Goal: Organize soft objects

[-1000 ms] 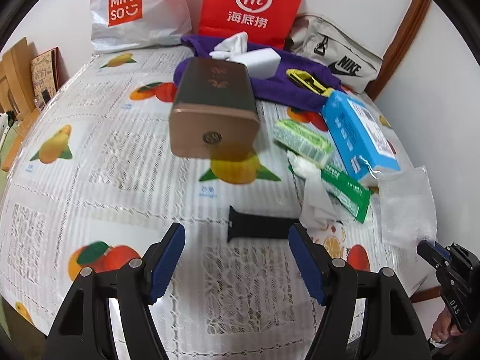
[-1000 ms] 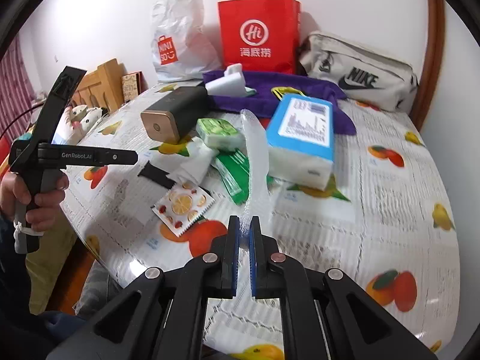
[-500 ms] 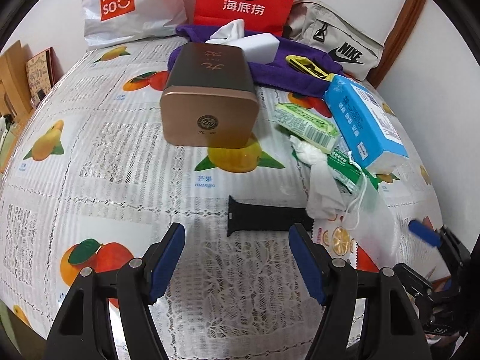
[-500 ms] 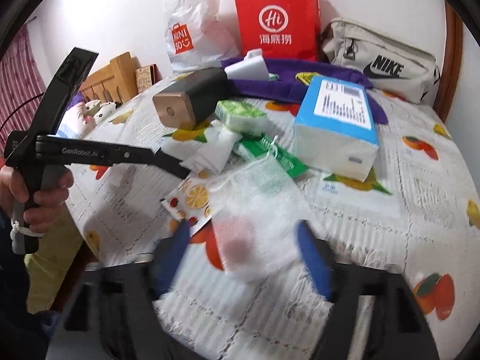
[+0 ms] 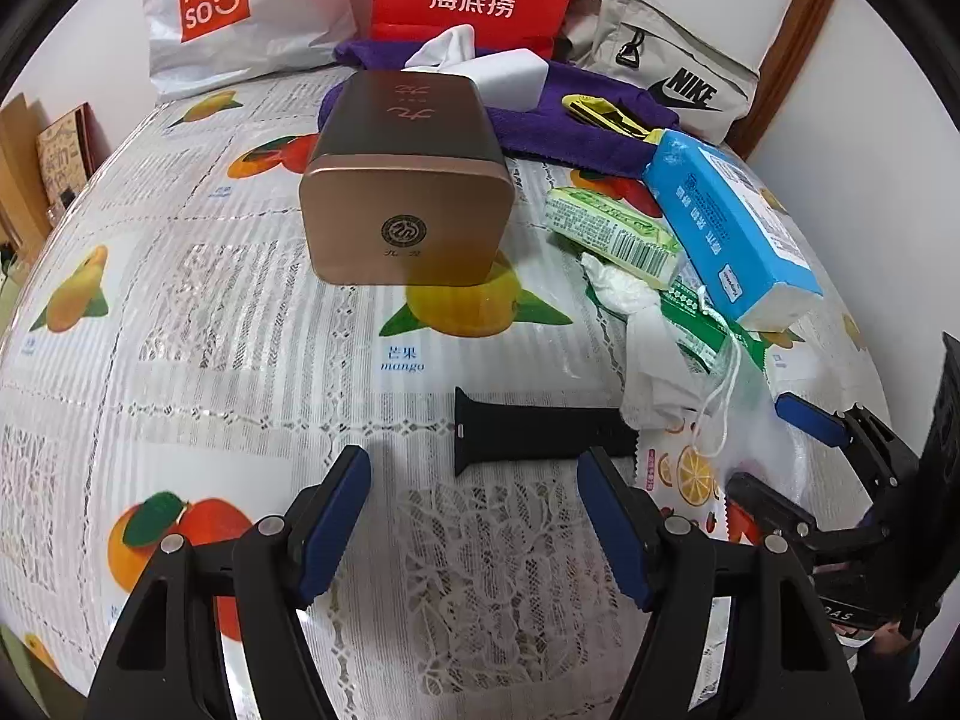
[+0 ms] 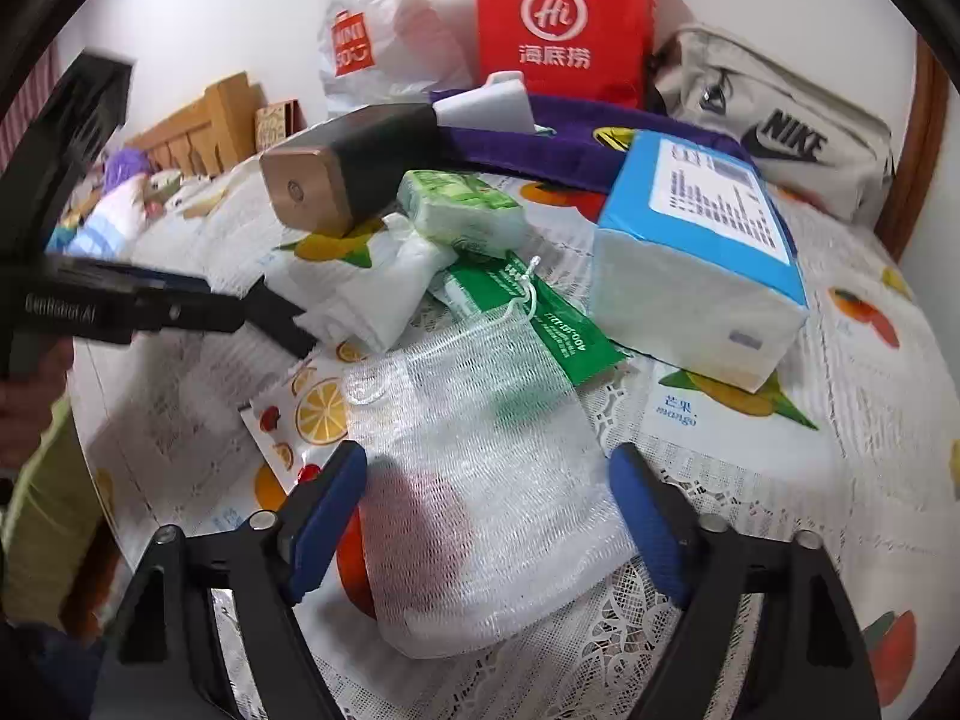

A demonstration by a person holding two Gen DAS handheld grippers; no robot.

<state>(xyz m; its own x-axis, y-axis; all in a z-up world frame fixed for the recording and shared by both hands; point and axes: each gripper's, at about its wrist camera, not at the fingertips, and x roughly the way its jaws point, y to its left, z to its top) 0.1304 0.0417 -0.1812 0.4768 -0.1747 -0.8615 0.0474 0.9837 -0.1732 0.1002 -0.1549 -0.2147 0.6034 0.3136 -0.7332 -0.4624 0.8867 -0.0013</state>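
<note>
**Mesh pouch down, most of the pile still waiting**

You are holding both grippers spread wide, and neither one is gripping anything. Your right gripper (image 6: 489, 510) is hovering over the white mesh pouch (image 6: 480, 480), which is lying flat on the tablecloth (image 5: 180, 312) between the two blue pads, with no visible contact on either side. The pouch is overlapping the fruit-print sachet (image 6: 306, 414) on its left and the end of the green packet (image 6: 540, 312) at its top, with its drawstring trailing over that packet.

Your left gripper (image 5: 474, 516) is pointing at the black strap (image 5: 528, 441), which is sitting just ahead of the fingertips and not between them.

Judging by the layout, you are only getting started. The soft things are crowding together in a loose heap: the crumpled white tissue (image 6: 372, 294) is resting against the green wipes pack (image 6: 462, 210), and the blue tissue pack (image 6: 702, 258) is sitting just beside them, leaning over the green packet. The purple cloth (image 5: 576, 132) is lying at the far side, partly under the bronze tin (image 5: 408, 180) and a white tissue box (image 5: 498, 75). Nothing is looking stacked, lined up or grouped into a clear spot yet, so nearly every item is still waiting for you to handle it. I cannot tell where you are meaning the sorted pile to go.
</note>
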